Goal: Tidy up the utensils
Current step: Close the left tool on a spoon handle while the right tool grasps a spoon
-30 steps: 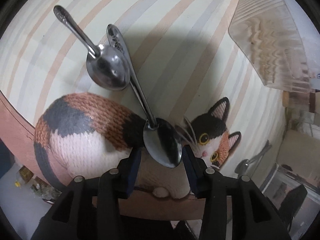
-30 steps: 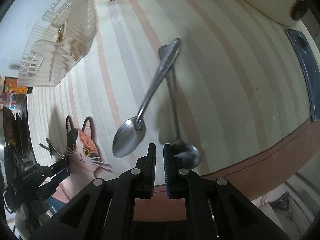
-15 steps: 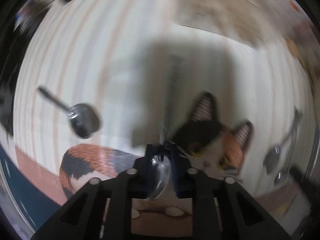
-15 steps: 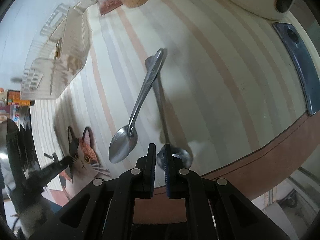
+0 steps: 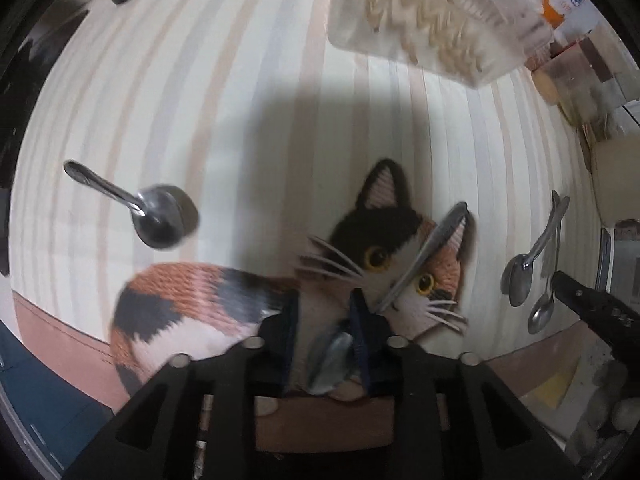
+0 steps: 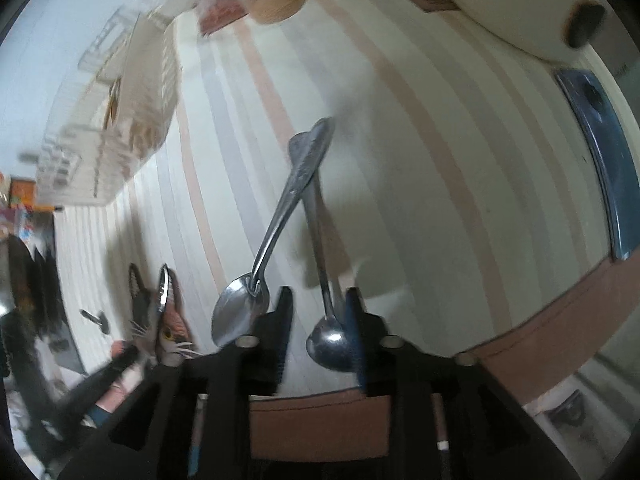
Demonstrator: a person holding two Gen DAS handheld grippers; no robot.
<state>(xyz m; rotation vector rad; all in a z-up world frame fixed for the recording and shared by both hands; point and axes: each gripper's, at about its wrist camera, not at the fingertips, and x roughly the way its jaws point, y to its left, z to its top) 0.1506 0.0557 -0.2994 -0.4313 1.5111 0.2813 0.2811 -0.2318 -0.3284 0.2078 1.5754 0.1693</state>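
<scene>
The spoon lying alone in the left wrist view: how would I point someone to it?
Find the knitted cat picture on the striped cloth. The lone spoon lies beyond the cat's back, handle pointing up-left. Unlike the crossed pair at right, nothing touches it.

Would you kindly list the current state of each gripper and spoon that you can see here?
Left gripper: open, jaws have just been opening, a spoon bowl between them.
Right gripper: open, jaws have just been opening, astride a spoon bowl.
Spoon on the cat mat: unclamped, handle across the cat's face.
Lone spoon: lying free on the table.
Crossed spoons: lying with handle ends overlapping.
</scene>
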